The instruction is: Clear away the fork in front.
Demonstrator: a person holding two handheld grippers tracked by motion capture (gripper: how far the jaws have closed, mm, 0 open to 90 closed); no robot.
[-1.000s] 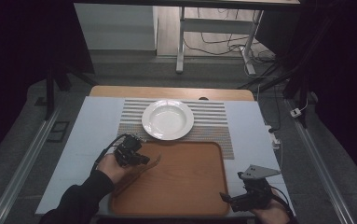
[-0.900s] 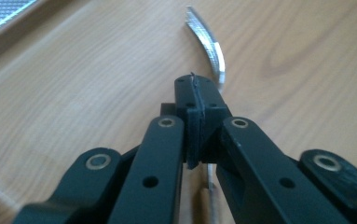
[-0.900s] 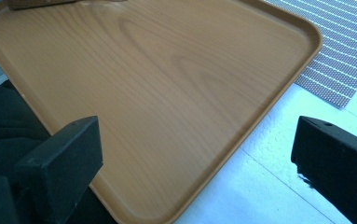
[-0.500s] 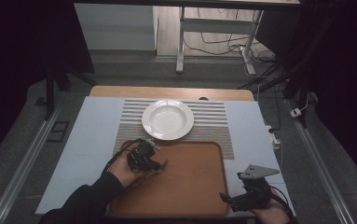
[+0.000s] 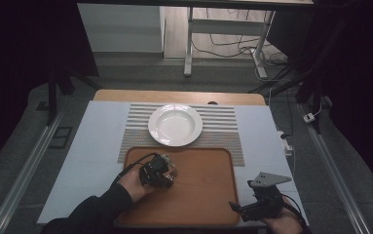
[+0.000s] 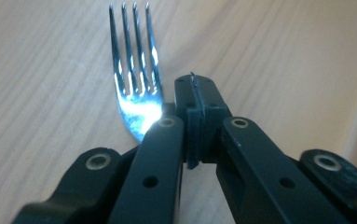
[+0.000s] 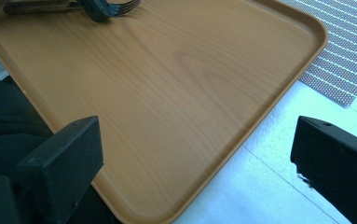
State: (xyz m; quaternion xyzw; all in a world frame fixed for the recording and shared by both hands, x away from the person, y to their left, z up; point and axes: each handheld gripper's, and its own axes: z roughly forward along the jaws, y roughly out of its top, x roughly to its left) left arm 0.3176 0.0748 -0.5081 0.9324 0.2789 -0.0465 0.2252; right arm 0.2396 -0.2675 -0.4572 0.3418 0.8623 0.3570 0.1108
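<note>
Moved rightward onto the rectangular brown wooden tray [image 5: 208, 195] since the earlier frame, my left gripper [image 5: 167, 176] clamps a silver metal fork [image 6: 136, 88] over the tray's left part, while my right gripper [image 5: 237, 208] waits wide open at its near-right corner.

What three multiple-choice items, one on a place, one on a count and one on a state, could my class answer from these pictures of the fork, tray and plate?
1. Where is the white plate?
A. on the striped mat beyond the tray
B. on the tray
C. on the floor

2. How many tines has the fork?
A. two
B. three
C. four

3. How do the right hand-held gripper's jaws stand?
A. shut on the fork
B. wide open with nothing between them
C. shut on the plate

Answers: 1 A, it sits on the striped mat past the wooden tray. 2 C, four tines show past the left hand-held gripper. 3 B, its jaws stand far apart over the tray's corner.
</note>
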